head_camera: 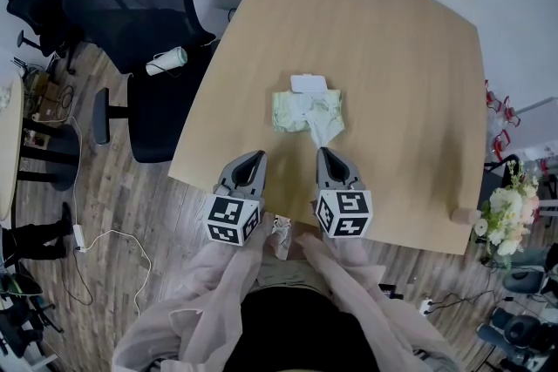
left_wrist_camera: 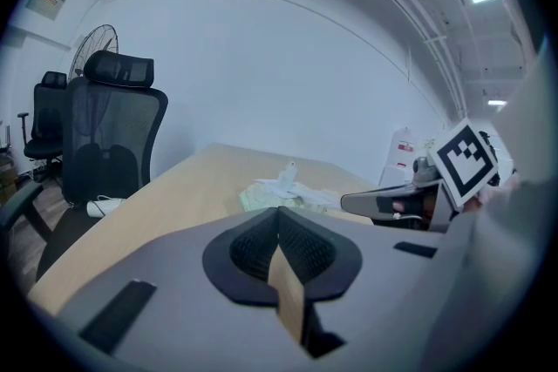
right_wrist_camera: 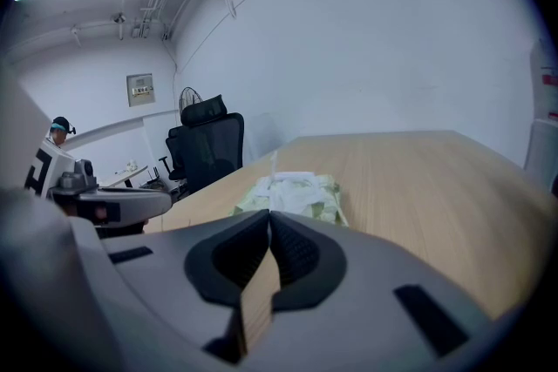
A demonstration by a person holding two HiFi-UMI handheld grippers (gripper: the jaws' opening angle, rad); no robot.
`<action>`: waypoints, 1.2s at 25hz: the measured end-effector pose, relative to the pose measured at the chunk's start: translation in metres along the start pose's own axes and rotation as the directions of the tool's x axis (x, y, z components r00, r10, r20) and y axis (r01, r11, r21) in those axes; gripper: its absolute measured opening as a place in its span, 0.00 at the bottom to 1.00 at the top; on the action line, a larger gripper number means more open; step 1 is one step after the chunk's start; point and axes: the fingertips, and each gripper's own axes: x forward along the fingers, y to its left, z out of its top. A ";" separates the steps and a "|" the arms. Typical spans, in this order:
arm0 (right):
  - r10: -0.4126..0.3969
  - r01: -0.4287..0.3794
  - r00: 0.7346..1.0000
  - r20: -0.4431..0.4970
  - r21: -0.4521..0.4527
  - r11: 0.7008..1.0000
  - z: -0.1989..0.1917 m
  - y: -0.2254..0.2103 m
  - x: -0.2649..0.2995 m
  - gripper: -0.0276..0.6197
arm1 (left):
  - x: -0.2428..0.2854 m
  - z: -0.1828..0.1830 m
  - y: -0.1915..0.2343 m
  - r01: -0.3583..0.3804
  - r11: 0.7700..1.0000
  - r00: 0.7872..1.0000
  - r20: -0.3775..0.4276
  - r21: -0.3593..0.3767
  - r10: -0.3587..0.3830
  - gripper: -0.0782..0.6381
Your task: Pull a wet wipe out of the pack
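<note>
A pale green wet wipe pack [head_camera: 288, 111] lies in the middle of the wooden table [head_camera: 392, 57], its white lid [head_camera: 309, 84] flipped open at the far side. A crumpled white wet wipe [head_camera: 323, 125] comes out of the pack's top and tapers toward me, reaching the tips of my right gripper [head_camera: 325, 151]. That gripper is shut, and the wipe's end seems pinched in it. In the right gripper view the pack [right_wrist_camera: 327, 192] and wipe [right_wrist_camera: 288, 187] lie just past the closed tips. My left gripper [head_camera: 255, 156] hovers left of the pack, shut and empty.
A black office chair [head_camera: 144, 22] with a white roll [head_camera: 166, 61] on it stands off the table's left edge. Flowers [head_camera: 506, 218] sit beyond the right corner. Cables [head_camera: 105, 248] trail on the wooden floor. The table's near edge runs right under both grippers.
</note>
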 end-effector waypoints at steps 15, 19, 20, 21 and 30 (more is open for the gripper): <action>-0.005 0.005 1.000 0.022 -0.009 1.000 0.005 0.006 -0.014 0.06 | -0.007 0.002 -0.009 0.020 1.000 1.000 0.008 0.013 -0.021 0.12; -0.001 0.001 1.000 0.030 -0.006 1.000 0.007 0.007 -0.017 0.06 | -0.008 0.000 -0.010 0.021 1.000 1.000 0.009 0.011 -0.021 0.12; -0.002 0.002 1.000 0.031 -0.012 1.000 0.008 0.008 -0.017 0.06 | -0.009 0.001 -0.011 0.020 1.000 1.000 0.010 0.011 -0.020 0.12; -0.003 0.004 0.999 0.032 -0.016 1.000 0.009 0.008 -0.018 0.06 | -0.009 0.001 -0.011 0.019 1.000 1.000 0.012 0.011 -0.019 0.12; 0.007 -0.007 1.000 0.021 -0.015 1.000 0.000 0.010 -0.026 0.06 | -0.016 0.000 -0.016 0.003 1.000 1.000 0.021 0.002 -0.003 0.12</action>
